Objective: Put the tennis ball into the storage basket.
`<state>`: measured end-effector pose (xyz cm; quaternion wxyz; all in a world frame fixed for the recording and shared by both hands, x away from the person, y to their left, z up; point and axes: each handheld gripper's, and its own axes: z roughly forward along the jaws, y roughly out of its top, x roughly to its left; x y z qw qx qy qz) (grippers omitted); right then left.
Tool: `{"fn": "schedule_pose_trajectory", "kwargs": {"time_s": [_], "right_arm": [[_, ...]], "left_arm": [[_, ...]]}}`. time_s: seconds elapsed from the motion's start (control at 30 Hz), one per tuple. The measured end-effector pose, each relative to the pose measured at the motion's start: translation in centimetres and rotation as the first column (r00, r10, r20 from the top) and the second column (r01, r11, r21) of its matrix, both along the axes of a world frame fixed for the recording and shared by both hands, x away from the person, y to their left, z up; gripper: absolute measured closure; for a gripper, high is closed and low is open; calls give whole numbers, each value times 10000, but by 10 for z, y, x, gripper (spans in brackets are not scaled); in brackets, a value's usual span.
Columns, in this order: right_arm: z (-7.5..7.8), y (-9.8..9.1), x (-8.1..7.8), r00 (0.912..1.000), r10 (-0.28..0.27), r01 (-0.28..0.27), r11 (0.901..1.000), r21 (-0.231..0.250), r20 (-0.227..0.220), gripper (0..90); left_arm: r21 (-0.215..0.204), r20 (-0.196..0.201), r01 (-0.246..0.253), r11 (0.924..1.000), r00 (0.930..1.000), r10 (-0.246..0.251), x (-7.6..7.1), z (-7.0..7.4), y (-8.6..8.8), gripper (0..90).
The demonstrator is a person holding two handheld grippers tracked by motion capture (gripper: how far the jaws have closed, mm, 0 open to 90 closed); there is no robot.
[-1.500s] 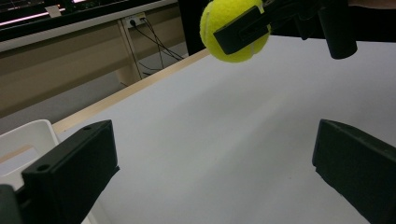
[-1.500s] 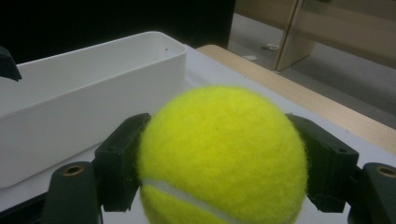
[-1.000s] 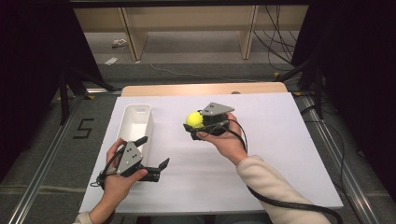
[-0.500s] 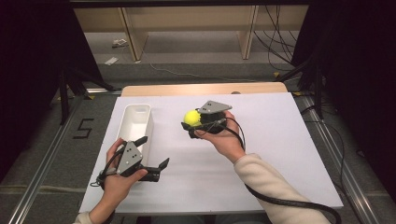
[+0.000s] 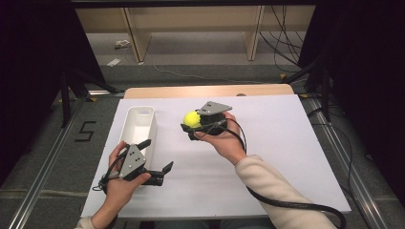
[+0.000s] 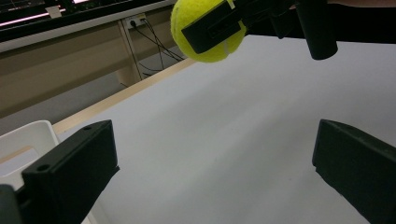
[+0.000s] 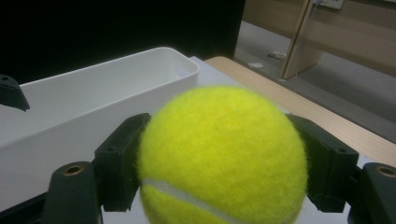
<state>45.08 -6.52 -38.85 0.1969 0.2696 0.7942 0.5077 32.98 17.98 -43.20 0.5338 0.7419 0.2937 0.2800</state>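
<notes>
A yellow tennis ball is clamped between the jaws of my right gripper, held above the middle of the white table sheet. A white oblong bin stands to the ball's left. My left gripper rests near the table's front left, just right of the bin's near end, jaws wide apart with nothing between them.
A wooden table edge runs along the back, with shelving legs and cables on the floor behind. Metal rails flank the table. The right gripper's black cable trails over the sleeve.
The right gripper with the ball has drifted slightly left, toward the bin. The left gripper has stayed put.
</notes>
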Motion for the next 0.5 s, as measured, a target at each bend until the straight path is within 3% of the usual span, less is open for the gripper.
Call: {"fn": "schedule_pose_trajectory", "kwargs": {"time_s": [0.5], "right_arm": [[4, 11, 2, 9998, 193, -193, 9998, -65, 50, 267]], "left_arm": [[172, 261, -85, 9998, 9996, 81, 2, 1, 1, 0]]}}
